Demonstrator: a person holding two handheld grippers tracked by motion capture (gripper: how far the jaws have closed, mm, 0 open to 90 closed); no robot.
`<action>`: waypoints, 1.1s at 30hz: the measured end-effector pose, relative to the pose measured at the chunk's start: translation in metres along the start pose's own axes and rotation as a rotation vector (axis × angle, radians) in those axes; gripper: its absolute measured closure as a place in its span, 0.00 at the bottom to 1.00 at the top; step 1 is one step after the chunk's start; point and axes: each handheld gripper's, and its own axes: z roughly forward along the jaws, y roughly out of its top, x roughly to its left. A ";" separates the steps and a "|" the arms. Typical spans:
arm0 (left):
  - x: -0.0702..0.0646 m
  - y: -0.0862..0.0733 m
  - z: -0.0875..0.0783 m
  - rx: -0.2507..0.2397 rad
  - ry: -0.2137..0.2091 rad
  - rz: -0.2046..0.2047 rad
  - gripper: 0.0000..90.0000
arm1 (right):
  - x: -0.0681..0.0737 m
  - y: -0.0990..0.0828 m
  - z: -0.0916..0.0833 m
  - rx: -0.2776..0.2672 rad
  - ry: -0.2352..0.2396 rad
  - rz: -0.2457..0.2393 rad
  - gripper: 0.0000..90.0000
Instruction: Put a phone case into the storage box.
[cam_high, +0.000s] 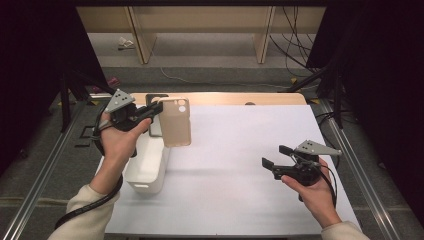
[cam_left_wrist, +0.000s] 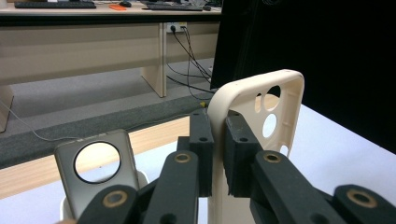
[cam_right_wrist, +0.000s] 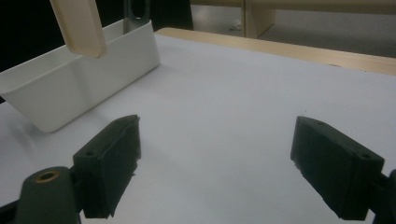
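Beige phone case: pinched by its rim between left gripper jaws, above table's left edge; right gripper jaws spread, empty.

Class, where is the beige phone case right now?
In the high view the beige phone case hangs at left, pinched by the left gripper, above the white bin.

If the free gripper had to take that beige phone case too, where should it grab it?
Probably the lower long edge of the beige phone case, coming from the right over the sheet. The case hangs upright and its thin wall suits two jaws. The left gripper pinches the upper wall by the camera holes. The right gripper stands open.
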 end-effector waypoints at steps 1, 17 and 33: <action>0.001 0.000 0.000 -0.001 0.001 -0.001 0.92 | 0.000 0.000 0.000 0.000 0.000 0.000 0.19; 0.013 0.005 -0.007 -0.002 0.030 0.013 0.92 | 0.000 0.000 0.000 0.004 -0.001 -0.001 0.19; 0.025 0.006 -0.011 -0.002 0.052 0.023 0.92 | 0.000 0.000 0.000 0.006 0.001 -0.002 0.19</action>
